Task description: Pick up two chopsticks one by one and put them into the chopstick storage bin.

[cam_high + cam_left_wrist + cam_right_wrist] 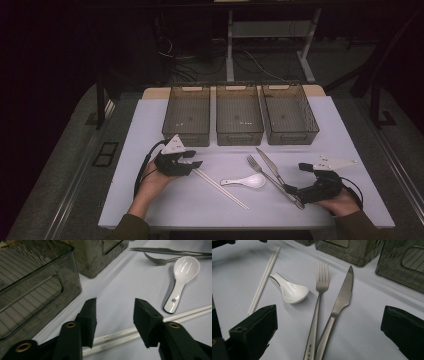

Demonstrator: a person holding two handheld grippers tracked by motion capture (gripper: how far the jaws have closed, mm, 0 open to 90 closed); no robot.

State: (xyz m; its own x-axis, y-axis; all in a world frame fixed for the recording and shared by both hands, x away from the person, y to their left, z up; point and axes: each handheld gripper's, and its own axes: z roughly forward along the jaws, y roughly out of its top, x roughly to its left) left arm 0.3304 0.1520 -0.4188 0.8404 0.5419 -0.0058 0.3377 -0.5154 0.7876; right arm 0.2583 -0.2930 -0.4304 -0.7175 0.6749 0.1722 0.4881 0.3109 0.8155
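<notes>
Lying between left claw point(115, 315) jaws, white chopsticks point(120, 338), ungripped

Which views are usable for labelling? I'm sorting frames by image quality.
High view: dim, dark surroundings, cutlery small yet readable. Left gripper view: chopsticks sharp, glare on the white spoon, jaws slightly soft. Right gripper view: fork and knife crisp, near jaws blurred.
</notes>
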